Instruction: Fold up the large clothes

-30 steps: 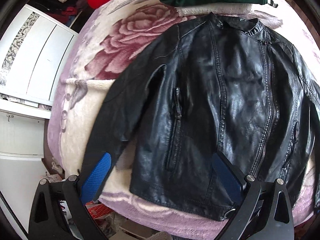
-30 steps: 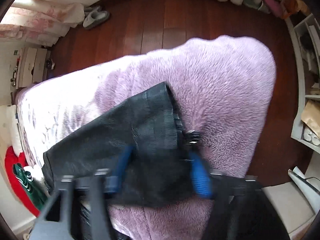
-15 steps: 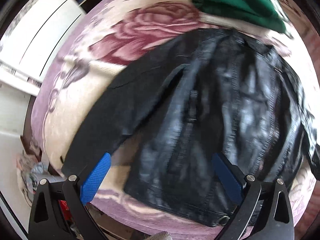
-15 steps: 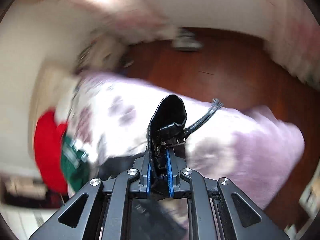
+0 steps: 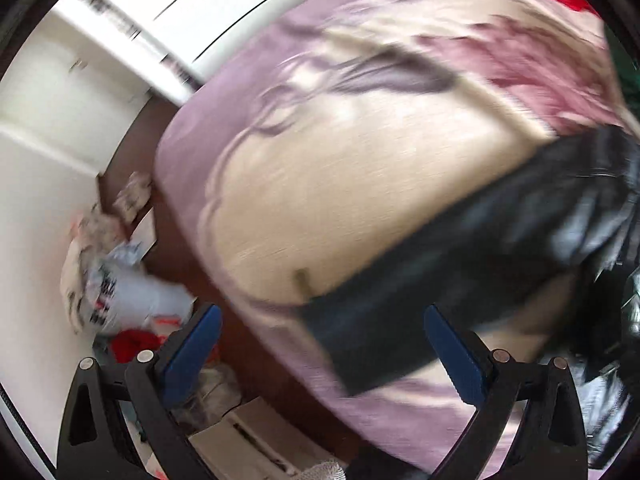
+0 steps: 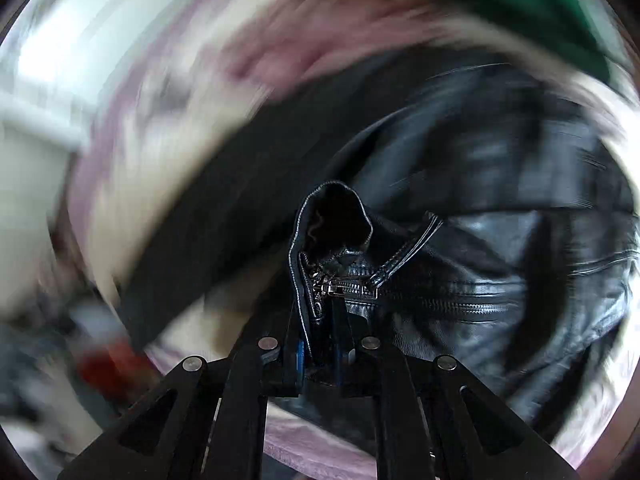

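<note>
Black leather, glossy and creased, lies across the bed [image 5: 360,168] with its lilac rose-printed blanket: this is the jacket [image 6: 500,208] we mean to fold. Our right claw [image 6: 320,354] is pinched tight on a zippered cuff [image 6: 332,264], the fingers nearly meeting around it. Our left claw [image 5: 322,354] is spread wide and grips nothing; it hangs just over the end of the other sleeve [image 5: 380,344], near the bed's edge. We judge the leather heavy and fairly stiff, likely to hold broad folds but to slide on itself, so hems, cuffs and seams give surer purchase than the slick panels. A green garment [image 6: 532,4] sits beyond the collar end. Both views are blurred.
</note>
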{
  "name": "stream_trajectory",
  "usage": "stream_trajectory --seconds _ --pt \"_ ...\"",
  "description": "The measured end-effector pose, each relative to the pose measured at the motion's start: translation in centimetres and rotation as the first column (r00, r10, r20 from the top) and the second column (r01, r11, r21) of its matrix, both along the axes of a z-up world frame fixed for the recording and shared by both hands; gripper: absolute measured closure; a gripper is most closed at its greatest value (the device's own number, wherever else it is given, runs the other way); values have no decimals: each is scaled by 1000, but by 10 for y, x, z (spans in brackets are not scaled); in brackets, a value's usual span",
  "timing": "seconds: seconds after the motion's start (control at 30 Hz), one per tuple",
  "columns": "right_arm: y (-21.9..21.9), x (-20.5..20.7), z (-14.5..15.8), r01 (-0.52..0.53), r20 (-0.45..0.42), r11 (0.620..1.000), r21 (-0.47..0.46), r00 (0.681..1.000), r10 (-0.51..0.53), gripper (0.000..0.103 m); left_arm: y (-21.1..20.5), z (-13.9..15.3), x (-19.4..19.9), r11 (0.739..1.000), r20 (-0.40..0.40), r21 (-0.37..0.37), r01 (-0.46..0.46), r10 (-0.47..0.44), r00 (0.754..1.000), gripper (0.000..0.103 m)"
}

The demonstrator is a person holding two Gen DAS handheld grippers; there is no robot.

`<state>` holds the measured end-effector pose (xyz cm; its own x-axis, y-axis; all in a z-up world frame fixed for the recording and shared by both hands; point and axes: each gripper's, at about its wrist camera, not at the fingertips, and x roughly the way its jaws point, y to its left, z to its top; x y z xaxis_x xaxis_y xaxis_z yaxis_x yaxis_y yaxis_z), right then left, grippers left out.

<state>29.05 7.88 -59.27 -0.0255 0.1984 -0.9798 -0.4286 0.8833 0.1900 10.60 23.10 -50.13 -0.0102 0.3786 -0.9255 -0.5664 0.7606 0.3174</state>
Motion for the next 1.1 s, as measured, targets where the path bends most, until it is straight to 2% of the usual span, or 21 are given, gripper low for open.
stream_trajectory --seconds 0.07,0.13,0.17,0.23,0.27,0.3,0.33,0.4,0.47,0.53,0.6,0.63,0.67,0.7,0.77,0.83,0.87,0.93,0.97,1.03,1.1 --pt "47 -28 -45 -124 -41 988 -96 992 121 92 21 -12 -19 999 -21 0 -37 37 999 0" --pt "64 -43 -63 -169 -39 972 -161 986 165 90 34 -22 -33 998 -26 -21 -66 66 997 0" --pt "73 -46 -67 -200 -31 963 -184 980 197 84 38 -26 -37 996 -24 -44 -79 78 997 0" --pt "73 -43 -62 -199 -73 972 -124 979 191 65 50 -41 -50 979 4 -154 -131 133 991 0" --pt "71 -41 -59 -179 -110 981 -69 979 171 46 54 -44 -55 970 18 -191 -149 155 988 0" --pt "60 -30 -46 -123 -156 992 13 980 123 29 59 -50 -60 951 39 -250 -181 196 980 0" --pt "51 -24 -36 -72 -175 996 58 981 81 25 65 -54 -65 932 51 -296 -211 235 971 0" --pt "22 -11 -15 55 -183 992 116 983 -33 23 74 -65 -76 877 79 -392 -278 333 940 0" --pt "-6 0 -5 165 -179 980 115 973 -143 23 79 -80 -81 820 78 -480 -313 395 915 0" --pt "-46 11 -4 316 -192 943 104 937 -293 23 79 -102 -79 763 75 -568 -307 420 905 0" --pt "-88 18 -10 436 -196 894 102 890 -412 23 73 -121 -69 738 65 -613 -282 403 913 0" --pt "-111 26 -18 495 -191 866 77 859 -474 23 69 -128 -63 737 60 -621 -267 385 921 1" --pt "-126 33 -25 530 -177 846 54 839 -514 23 64 -133 -57 750 54 -610 -254 360 931 2" --pt "-147 44 -37 582 -147 813 25 806 -573 24 58 -137 -50 766 64 -603 -224 327 943 2" --pt "-182 68 -49 638 -80 770 7 768 -636 25 49 -142 -38 800 64 -570 -185 268 961 2" --pt "-221 96 -70 682 38 727 -80 730 -682 37 43 -143 -31 819 76 -552 -153 233 970 2" --pt "-238 106 -79 708 71 698 -109 706 -705 39 42 -144 -28 827 73 -543 -147 221 973 2" --pt "-278 126 -101 761 83 628 -163 645 -760 42 40 -146 -25 830 76 -541 -137 211 974 2" --pt "-288 133 -107 774 75 609 -175 627 -776 42 41 -146 -23 831 74 -539 -139 211 975 2" --pt "-295 143 -106 783 79 590 -196 613 -786 42 40 -146 -18 828 75 -543 -140 213 974 2" --pt "-300 142 -89 802 93 572 -169 591 -801 42 45 -142 -10 830 71 -541 -138 208 975 2"
